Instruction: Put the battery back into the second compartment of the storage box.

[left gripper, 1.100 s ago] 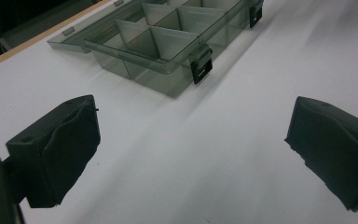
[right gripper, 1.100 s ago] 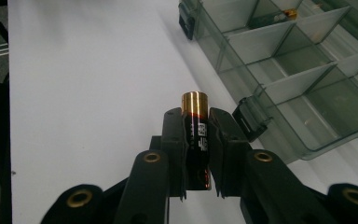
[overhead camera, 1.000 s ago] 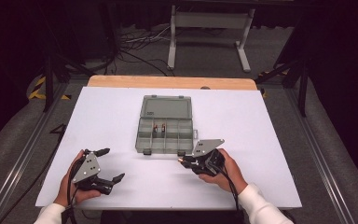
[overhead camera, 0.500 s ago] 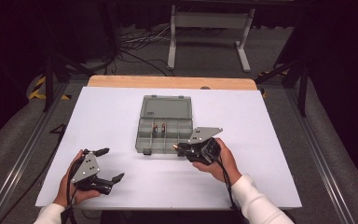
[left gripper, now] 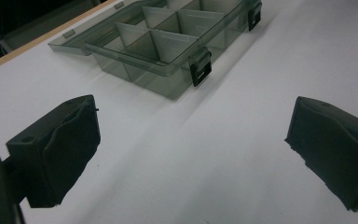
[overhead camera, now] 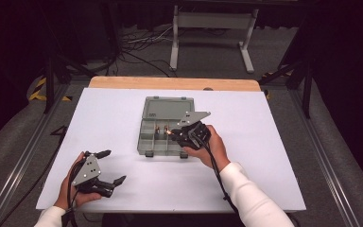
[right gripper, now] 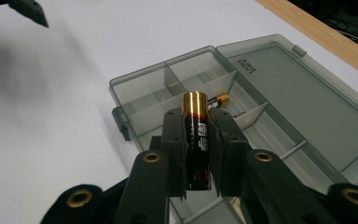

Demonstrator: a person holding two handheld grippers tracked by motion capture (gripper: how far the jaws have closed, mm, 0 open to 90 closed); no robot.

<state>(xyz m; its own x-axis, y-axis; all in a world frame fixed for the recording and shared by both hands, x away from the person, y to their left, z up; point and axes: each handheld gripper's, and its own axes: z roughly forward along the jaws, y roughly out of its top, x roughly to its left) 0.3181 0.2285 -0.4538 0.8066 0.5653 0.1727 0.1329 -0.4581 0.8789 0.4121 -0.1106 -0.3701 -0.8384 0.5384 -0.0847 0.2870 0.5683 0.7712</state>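
Right now the right gripper [right gripper: 197, 122] pinches an upright black battery [right gripper: 196, 144] with a gold cap above the open grey compartment box [right gripper: 279, 79]; the left gripper [overhead camera: 108, 166] gapes empty.

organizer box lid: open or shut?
Open. The box has its lid folded back flat, dividers exposed, one battery lying inside.

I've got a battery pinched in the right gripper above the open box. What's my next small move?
Probably lower the right gripper so the battery sinks into a compartment of the box, then open. The battery is clamped, hovering above the dividers, with another battery lying inside.
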